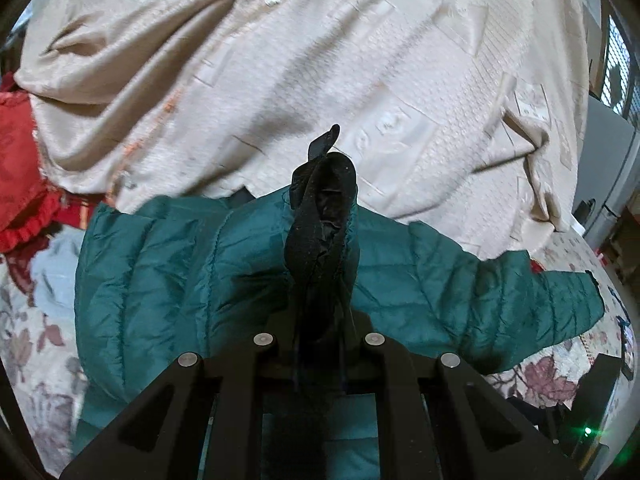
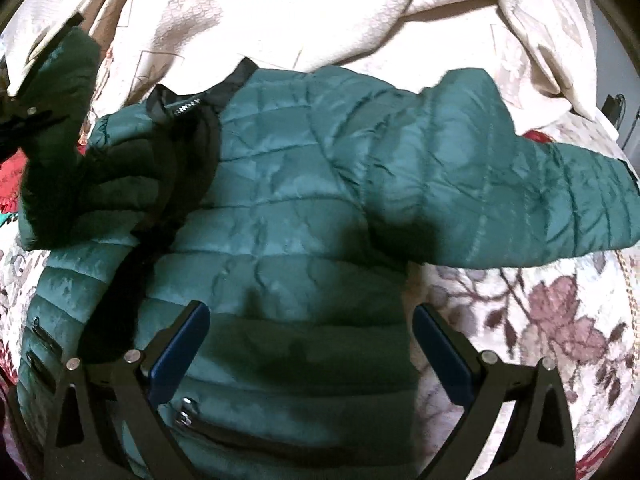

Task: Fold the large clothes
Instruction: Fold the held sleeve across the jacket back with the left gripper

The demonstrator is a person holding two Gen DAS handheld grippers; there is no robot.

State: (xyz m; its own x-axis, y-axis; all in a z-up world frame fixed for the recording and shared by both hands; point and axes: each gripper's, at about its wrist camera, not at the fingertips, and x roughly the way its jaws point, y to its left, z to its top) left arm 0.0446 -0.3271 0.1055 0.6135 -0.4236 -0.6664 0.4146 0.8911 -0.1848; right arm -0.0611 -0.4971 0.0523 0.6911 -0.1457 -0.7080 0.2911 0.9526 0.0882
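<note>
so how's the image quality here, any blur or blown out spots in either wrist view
Left wrist view: the cream blanket is smeared by motion blur toward the upper left, while the black cuff in the left gripper stays sharp. Right wrist view: the blanket top is blown out white, the green jacket soft, and its near part shadowed.

Teal quilted puffer jacket (image 2: 288, 208), black-lined, lay spread front-up beneath the open right claw (image 2: 312, 344). One sleeve (image 2: 520, 200) stretched out ahead and rightward; its black-edged cuff (image 1: 324, 216) was pinched, raised, in the left claw (image 1: 320, 320).
</note>
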